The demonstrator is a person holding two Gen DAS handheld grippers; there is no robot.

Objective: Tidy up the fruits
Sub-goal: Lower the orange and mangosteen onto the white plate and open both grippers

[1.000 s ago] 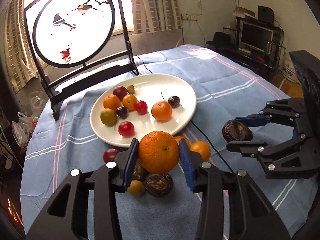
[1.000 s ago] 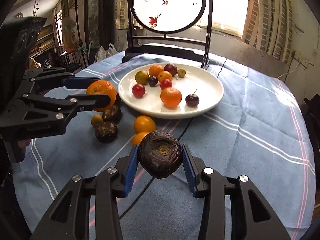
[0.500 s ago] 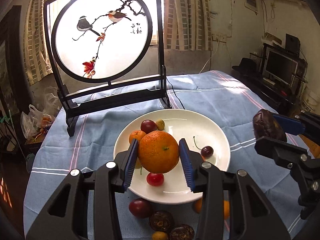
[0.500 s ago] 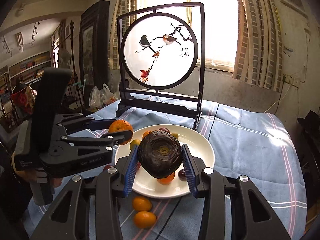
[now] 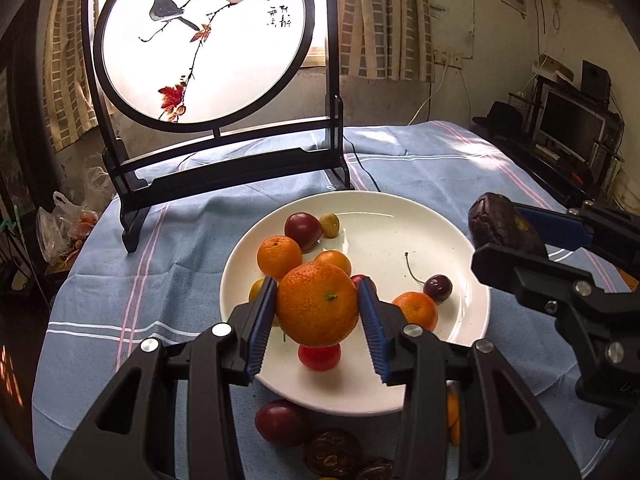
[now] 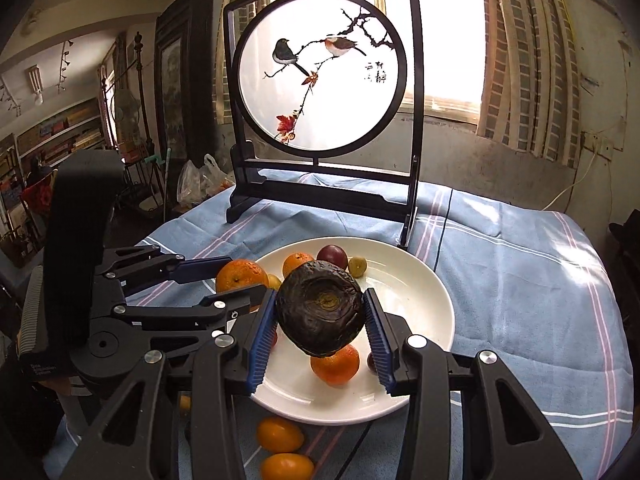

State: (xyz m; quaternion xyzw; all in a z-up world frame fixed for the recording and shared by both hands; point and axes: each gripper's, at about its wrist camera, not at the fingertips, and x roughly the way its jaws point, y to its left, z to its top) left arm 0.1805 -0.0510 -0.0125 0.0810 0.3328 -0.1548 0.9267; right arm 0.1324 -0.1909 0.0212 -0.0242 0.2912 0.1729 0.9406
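My left gripper is shut on a large orange and holds it above the near left part of the white plate. My right gripper is shut on a dark wrinkled fruit above the plate; it shows in the left wrist view at the plate's right rim. The plate holds small oranges, a red tomato, a dark cherry and other small fruits.
A black-framed round bird screen stands behind the plate on the blue cloth. Loose fruits lie on the cloth in front of the plate: a dark red one, dark wrinkled ones, small oranges.
Both grippers rose from the cloth with their fruits and moved forward over the plate. In the last half second they came lower and closer to the plate.
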